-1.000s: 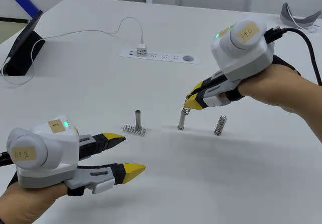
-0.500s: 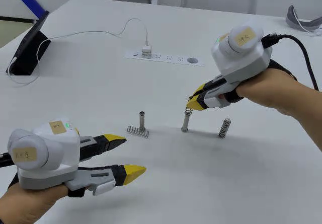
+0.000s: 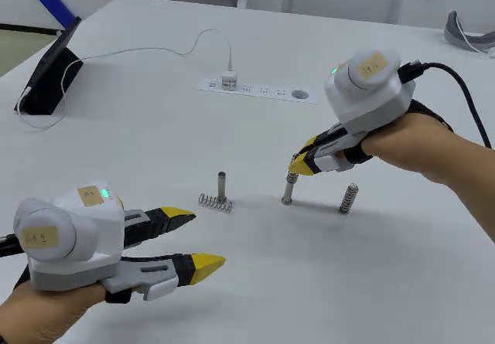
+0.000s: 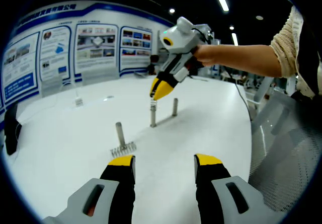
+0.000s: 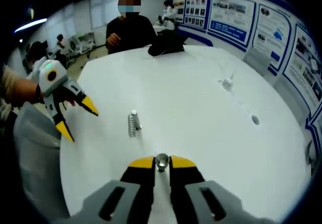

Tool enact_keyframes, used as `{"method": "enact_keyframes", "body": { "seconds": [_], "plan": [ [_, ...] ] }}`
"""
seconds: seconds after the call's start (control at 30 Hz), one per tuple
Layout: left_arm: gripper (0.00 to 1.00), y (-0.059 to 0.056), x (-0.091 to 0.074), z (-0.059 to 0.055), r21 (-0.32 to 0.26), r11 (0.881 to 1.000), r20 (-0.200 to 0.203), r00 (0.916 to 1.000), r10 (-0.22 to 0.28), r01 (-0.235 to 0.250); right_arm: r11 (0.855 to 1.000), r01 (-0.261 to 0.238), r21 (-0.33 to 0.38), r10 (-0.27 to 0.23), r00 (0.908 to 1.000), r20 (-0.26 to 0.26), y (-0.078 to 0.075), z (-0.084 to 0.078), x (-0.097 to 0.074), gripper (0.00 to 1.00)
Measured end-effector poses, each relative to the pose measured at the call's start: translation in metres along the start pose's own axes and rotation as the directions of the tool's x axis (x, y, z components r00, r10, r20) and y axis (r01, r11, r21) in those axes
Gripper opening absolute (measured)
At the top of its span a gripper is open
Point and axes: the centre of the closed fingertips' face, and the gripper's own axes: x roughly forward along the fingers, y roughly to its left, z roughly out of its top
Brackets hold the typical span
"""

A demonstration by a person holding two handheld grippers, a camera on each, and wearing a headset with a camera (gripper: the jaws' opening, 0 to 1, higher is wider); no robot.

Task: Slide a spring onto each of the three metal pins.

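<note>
White table (image 3: 155, 135), power strip (image 3: 255, 91) behind pins (image 3: 222, 186)

I find the head view looking forward and down on the table (image 3: 155, 127) from close above. The left hand-held gripper (image 4: 164, 159) view faces low across it rightward; the right hand-held gripper (image 5: 162, 162) view faces back, tilted down. All three share one pin (image 3: 222, 187).
</note>
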Motion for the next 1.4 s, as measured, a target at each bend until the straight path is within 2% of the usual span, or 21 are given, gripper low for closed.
{"method": "enact_keyframes", "body": {
  "seconds": [0.73, 1.03, 1.4],
  "plan": [
    [0.47, 0.002, 0.001, -0.002, -0.006, 1.000, -0.002, 1.0000, 0.002, -0.002, 0.999, -0.027, 0.041, 0.029, 0.9985, -0.046, 0.005, -0.021, 0.023, 0.12],
    [0.47, 0.003, 0.000, -0.002, -0.009, 1.000, -0.002, 1.0000, 0.005, -0.005, 0.999, -0.013, 0.031, 0.015, 0.9972, -0.073, 0.004, -0.029, 0.032, 0.12],
    [0.47, 0.003, 0.000, -0.002, -0.010, 1.000, 0.001, 1.0000, 0.009, -0.009, 0.999, -0.013, 0.031, 0.015, 0.9973, -0.071, 0.004, -0.029, 0.032, 0.13]
  ]
}}
